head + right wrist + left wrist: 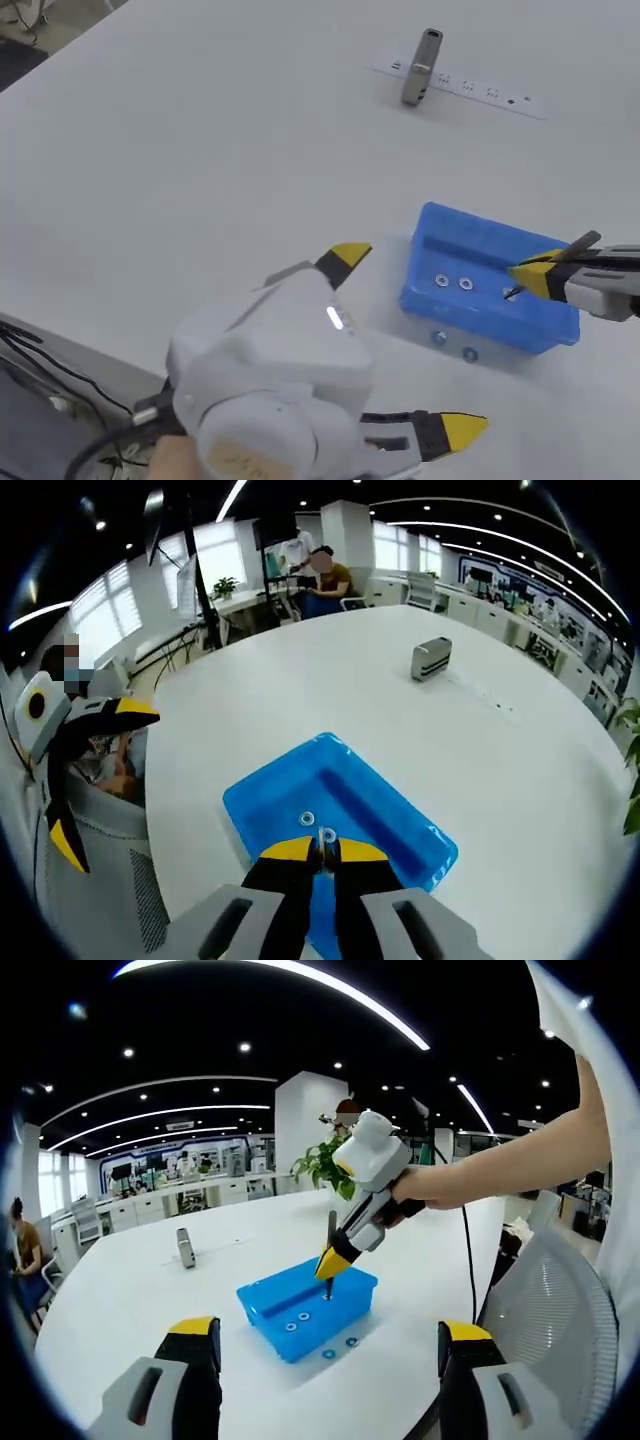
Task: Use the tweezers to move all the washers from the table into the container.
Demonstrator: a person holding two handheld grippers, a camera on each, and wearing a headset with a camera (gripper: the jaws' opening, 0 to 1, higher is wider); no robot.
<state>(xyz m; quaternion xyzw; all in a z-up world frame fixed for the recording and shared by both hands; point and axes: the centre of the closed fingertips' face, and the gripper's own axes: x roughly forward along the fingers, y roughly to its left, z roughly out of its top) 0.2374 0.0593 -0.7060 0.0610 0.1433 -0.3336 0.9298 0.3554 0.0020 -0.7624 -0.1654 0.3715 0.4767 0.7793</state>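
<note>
Your right gripper [322,850] has its jaws together, clamped on the tweezers [331,1226]. The tweezers point down into the blue container [490,322]. This attitude puts the tips low over the container floor, so a released washer should not bounce out. Whether the tips carry a washer cannot be told. Two washers [441,281] lie inside the container. Two more washers [439,338] lie on the surface [200,150], just beside the container's near wall, so the task is judged part done. Your left gripper [407,343] hangs near the container with its jaws apart, holding nothing. The surface is white and plain. A power strip [480,92] with a grey block [422,65] lies well apart from the work. The room is an open office with ceiling light strips.
</note>
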